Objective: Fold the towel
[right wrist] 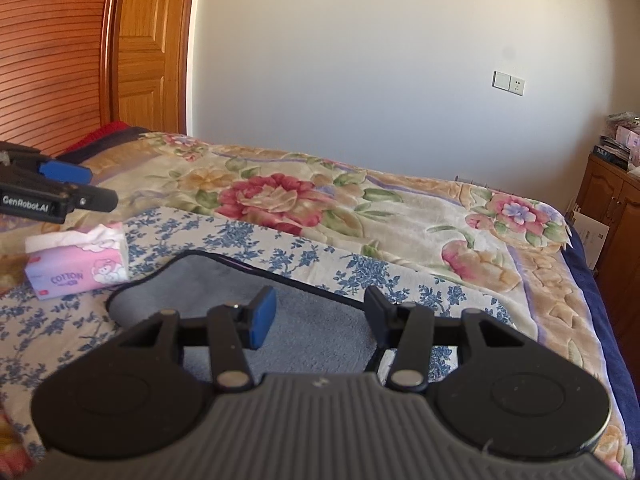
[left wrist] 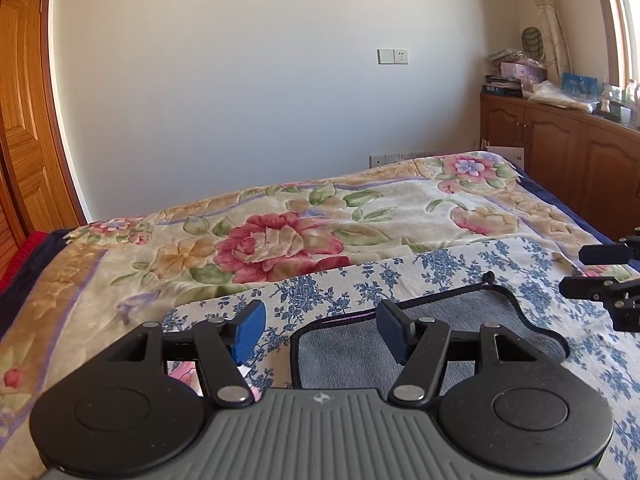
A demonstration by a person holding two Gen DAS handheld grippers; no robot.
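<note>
A grey towel (left wrist: 472, 320) with dark edging lies flat on a blue-flowered cloth (left wrist: 440, 268) on the bed; it also shows in the right wrist view (right wrist: 224, 280). My left gripper (left wrist: 320, 330) is open and empty, hovering over the towel's near left corner. My right gripper (right wrist: 320, 318) is open and empty, over the towel's near right part. The right gripper shows at the right edge of the left wrist view (left wrist: 580, 272), and the left gripper shows at the left of the right wrist view (right wrist: 100, 188).
A pink tissue pack (right wrist: 78, 260) lies left of the towel on the blue-flowered cloth (right wrist: 360, 264). A floral blanket (left wrist: 280, 236) covers the bed beyond. Wooden cabinets (left wrist: 560, 152) with clutter stand at the right, a wooden door (right wrist: 148, 48) at the left.
</note>
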